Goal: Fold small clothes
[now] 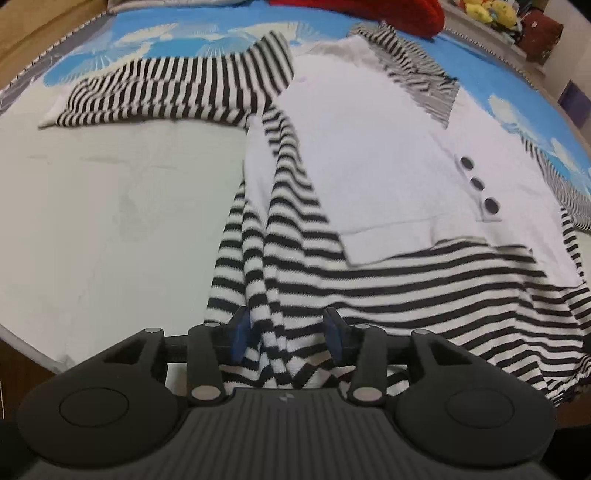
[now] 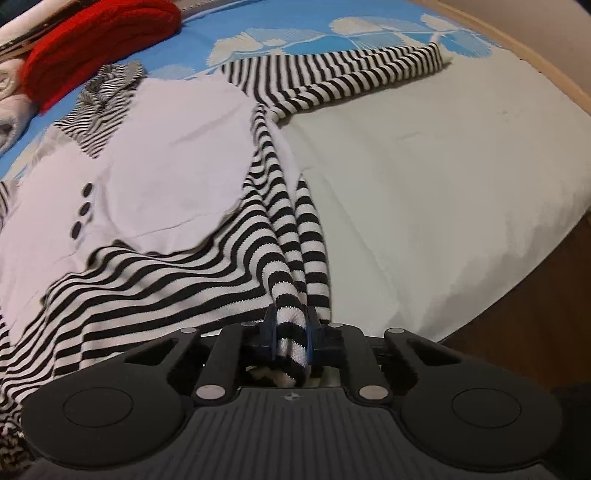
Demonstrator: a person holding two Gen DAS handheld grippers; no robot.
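Left wrist view, left to right: bare pale sheet [image 1: 122, 206] fills the left half up to the bed edge [image 1: 33, 354] at lower left, blue patterned band [image 1: 192, 40] along the far side; striped sleeve [image 1: 177, 88] stretches out leftward across the sheet, flat, cuff near the far left; striped-and-white sweater [image 1: 369, 155] lies spread on the right half, white front panel with three dark buttons [image 1: 478, 184], striped collar [image 1: 417, 70] at far end, striped hem bunched toward camera; left hand-held gripper [image 1: 286, 334] has hem folds between its blue pads [image 1: 239, 334], pads set apart, cloth not visibly pinched, cannot tell if clamped; red knit item [image 1: 369, 14] at far edge past the collar, plush toys [image 1: 487, 11] top right. Right wrist view: red knit [image 2: 99, 48] top left, sweater [image 2: 166, 147] left half, buttons [image 2: 83, 208], sleeve [image 2: 332, 81] running to the far right; right hand-held gripper [image 2: 291, 328] clenched on a gathered striped hem fold; open sheet [image 2: 443, 177] right of it, bed edge [image 2: 509, 291] dropping off lower right
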